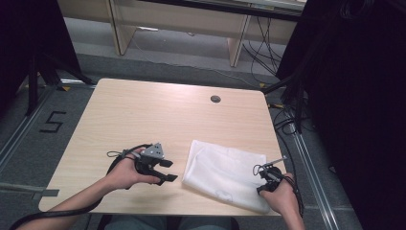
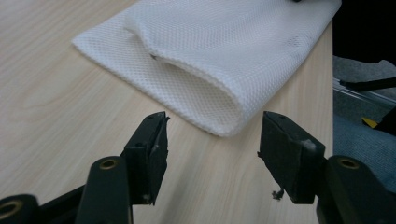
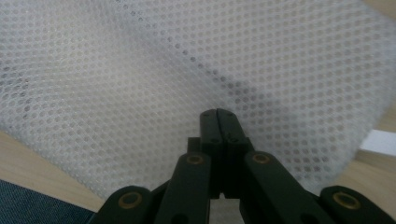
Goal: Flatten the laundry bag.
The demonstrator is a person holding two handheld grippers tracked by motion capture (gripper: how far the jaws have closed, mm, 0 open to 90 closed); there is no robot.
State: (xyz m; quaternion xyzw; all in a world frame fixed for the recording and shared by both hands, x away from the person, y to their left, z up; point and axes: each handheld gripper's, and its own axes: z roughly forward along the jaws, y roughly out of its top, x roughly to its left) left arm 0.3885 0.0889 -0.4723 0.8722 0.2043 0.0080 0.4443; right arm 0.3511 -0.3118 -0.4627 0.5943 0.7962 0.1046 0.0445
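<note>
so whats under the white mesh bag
The white mesh bag lies flat on the wooden table, which shows along its edges. The right gripper rests on its near corner. Anything inside or beneath is covered.

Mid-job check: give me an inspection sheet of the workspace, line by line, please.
Surface: light wooden table, with a small dark round cap near its far edge.
Job's things: white mesh bag lying flat at the near right.
Clutter: nothing seen.
Grippers: left gripper open, short of the bag's edge; right gripper shut over the mesh; whether it pinches it, cannot tell.
Cables: black cable trailing along the left forearm; more on the floor.
Surroundings: grey floor marked 5, dark curtains.
</note>
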